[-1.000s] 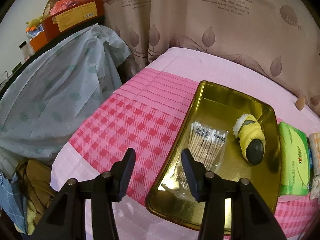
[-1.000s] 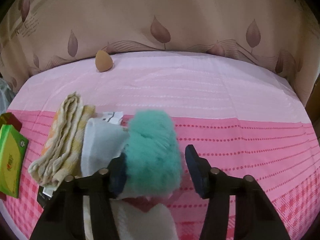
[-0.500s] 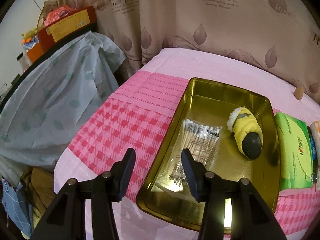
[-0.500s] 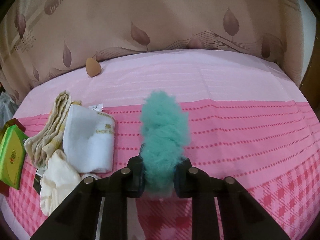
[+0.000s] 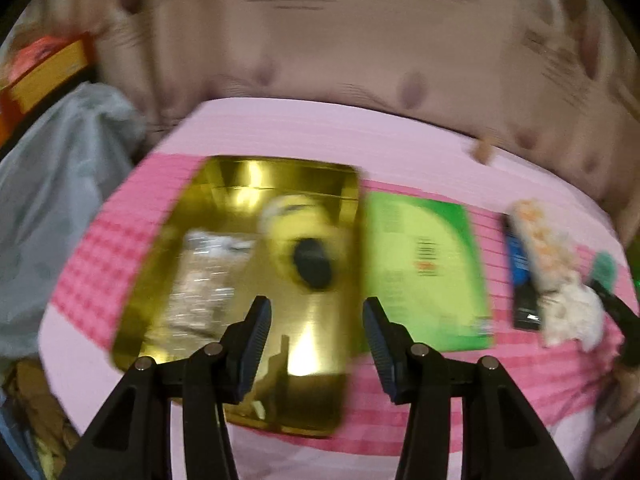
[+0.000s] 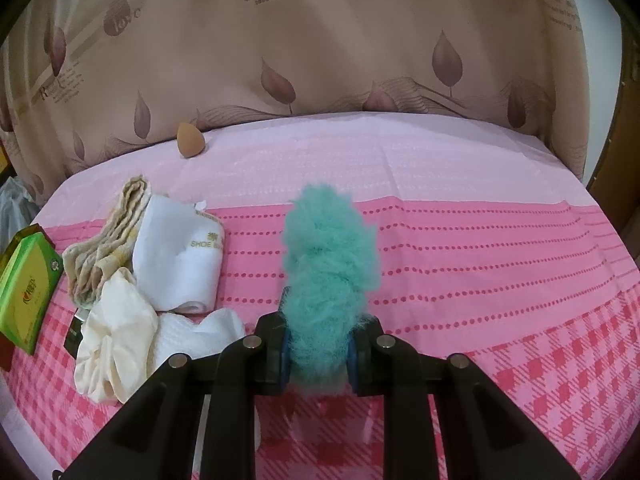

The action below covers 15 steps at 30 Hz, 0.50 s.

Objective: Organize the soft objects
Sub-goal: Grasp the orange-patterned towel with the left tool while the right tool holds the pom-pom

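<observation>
Since a second ago your right gripper (image 6: 317, 356) has clamped its fingers (image 6: 283, 354) onto the teal fluffy ball (image 6: 330, 268) and lifted it off the white cloths; your left gripper (image 5: 316, 344) has swung across so the gold tray (image 5: 320, 400) now sits under it, the view blurred.

Nearest you on the right, the fingers pinch the base of the ball, which stands up above the pink tablecloth (image 6: 480, 280). Just left of it lie a cream scrunchie (image 6: 116, 344), a white towel (image 6: 200, 332), a white shoe bag (image 6: 176, 256) and a folded beige cloth (image 6: 104, 248), touching one another. Further left is a green tissue pack (image 6: 28, 292), and far back near the curtain (image 6: 320, 60) a brown sponge (image 6: 191, 140).

Your left fingers (image 5: 256, 332) stand apart with nothing between them. In the tray beyond them lie a packet of cotton swabs (image 5: 200, 280) and a yellow plush toy (image 5: 304, 244), side by side.
</observation>
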Each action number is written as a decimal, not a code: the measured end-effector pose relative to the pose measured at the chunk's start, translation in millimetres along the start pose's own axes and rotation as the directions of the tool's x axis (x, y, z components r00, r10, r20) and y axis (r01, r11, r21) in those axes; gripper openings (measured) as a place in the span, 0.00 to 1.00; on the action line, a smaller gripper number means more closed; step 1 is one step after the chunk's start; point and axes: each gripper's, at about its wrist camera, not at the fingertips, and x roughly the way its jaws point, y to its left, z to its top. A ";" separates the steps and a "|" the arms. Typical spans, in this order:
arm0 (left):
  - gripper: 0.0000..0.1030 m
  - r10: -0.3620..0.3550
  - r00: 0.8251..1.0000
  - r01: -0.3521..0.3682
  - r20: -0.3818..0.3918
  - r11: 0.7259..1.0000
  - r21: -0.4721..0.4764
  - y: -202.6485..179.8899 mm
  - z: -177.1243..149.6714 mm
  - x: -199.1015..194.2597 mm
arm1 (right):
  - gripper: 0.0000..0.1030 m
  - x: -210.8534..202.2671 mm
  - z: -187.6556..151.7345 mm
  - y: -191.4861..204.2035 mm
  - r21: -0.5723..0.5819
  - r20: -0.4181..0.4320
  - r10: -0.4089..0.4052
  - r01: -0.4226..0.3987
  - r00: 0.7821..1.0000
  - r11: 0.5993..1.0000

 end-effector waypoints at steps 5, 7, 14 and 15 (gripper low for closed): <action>0.60 -0.115 0.993 0.117 -0.031 0.990 0.080 -70.7 12.2 1.4 | 0.19 -0.4 -0.2 1.7 0.000 0.008 0.003 -0.003 1.000 1.000; 0.60 -0.147 0.988 0.151 -0.042 0.983 0.106 -95.5 17.4 2.6 | 0.19 -0.9 -1.2 1.0 0.003 0.006 0.011 -0.011 1.000 1.000; 0.60 -0.258 0.958 0.277 -0.122 0.944 0.177 -185.1 36.8 18.7 | 0.19 -0.3 -0.2 -2.1 0.026 0.002 0.026 -0.026 1.000 0.999; 0.60 -0.264 0.956 0.285 -0.128 0.941 0.185 -197.6 39.4 22.6 | 0.19 0.6 0.2 -2.8 0.029 0.002 0.025 -0.025 1.000 0.999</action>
